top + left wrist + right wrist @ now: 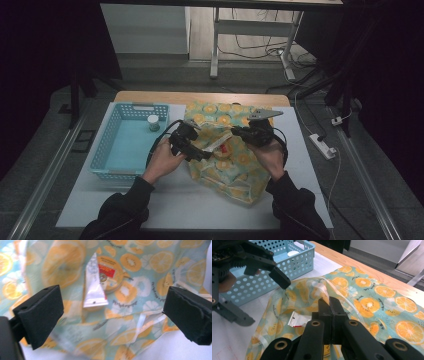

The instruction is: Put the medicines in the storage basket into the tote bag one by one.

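The orange-print bag (225, 150) lies crumpled on the white table top (190, 200), just to the right of the blue basket (107, 150), its mouth held up toward the middle of the table. Inside it, seen through the thin film in the left gripper view, lie a small white tube (94, 285) and, touching it on the right, a round tin with a red label (111, 275); both rest beyond the gap between that gripper's jaws. The left gripper (112, 312) hangs just over the bag with its jaws wide apart and nothing pinched between them. The right gripper (329, 307) has its jaws pressed together, clamped on the bag's clear upper edge, which rises in a fold at their tips. In the basket's far corner stands a small white-capped jar (153, 122), well apart from both grippers.
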Tool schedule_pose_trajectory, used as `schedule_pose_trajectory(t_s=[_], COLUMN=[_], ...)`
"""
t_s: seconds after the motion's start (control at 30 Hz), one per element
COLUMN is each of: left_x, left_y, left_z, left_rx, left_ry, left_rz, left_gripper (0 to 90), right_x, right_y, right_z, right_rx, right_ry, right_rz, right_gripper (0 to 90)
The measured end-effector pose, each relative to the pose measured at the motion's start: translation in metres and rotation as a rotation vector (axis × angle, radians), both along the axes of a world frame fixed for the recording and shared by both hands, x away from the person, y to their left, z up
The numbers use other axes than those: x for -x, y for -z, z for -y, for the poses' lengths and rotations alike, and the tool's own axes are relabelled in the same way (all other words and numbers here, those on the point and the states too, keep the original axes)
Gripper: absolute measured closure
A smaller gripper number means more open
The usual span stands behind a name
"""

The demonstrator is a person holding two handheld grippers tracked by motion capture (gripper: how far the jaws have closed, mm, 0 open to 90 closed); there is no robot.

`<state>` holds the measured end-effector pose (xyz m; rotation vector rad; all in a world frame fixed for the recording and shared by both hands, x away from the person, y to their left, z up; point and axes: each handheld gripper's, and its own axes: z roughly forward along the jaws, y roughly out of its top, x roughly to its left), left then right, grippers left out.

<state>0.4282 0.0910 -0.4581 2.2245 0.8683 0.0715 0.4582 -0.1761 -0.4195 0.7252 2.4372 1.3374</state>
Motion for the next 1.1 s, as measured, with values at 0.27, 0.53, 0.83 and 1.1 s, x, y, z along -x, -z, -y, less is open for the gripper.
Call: schedule_pose_trajectory(t_s=[0.27, 0.53, 0.83, 1.1], left_x=[0.0, 0.0, -0.001, -0.006], left_y=[0.001, 0.001, -0.001, 0.003], left_z=[-0.025, -0.049, -0.074, -0.1], left_rx=[0.021, 0.015, 0.008, 0.04], left_ry=[-0.038, -0.077, -0.136, -0.171], left_rz=[0.004, 0.023, 0.045, 0.028], left_gripper=[0.3, 0.0, 0.0, 0.3], right_x=[0.0, 0.0, 0.0, 0.0], right_y=[0.0, 0.001, 0.001, 0.0], right_z=[0.0, -0.001, -0.001, 0.0], right_rx=[0.004, 0.004, 0.002, 0.003], right_ry=[0.0, -0.003, -0.004, -0.004], right_rz=[-0.002, -0.001, -0.002, -0.001], right_gripper=[89.8, 89.8, 89.8, 89.7])
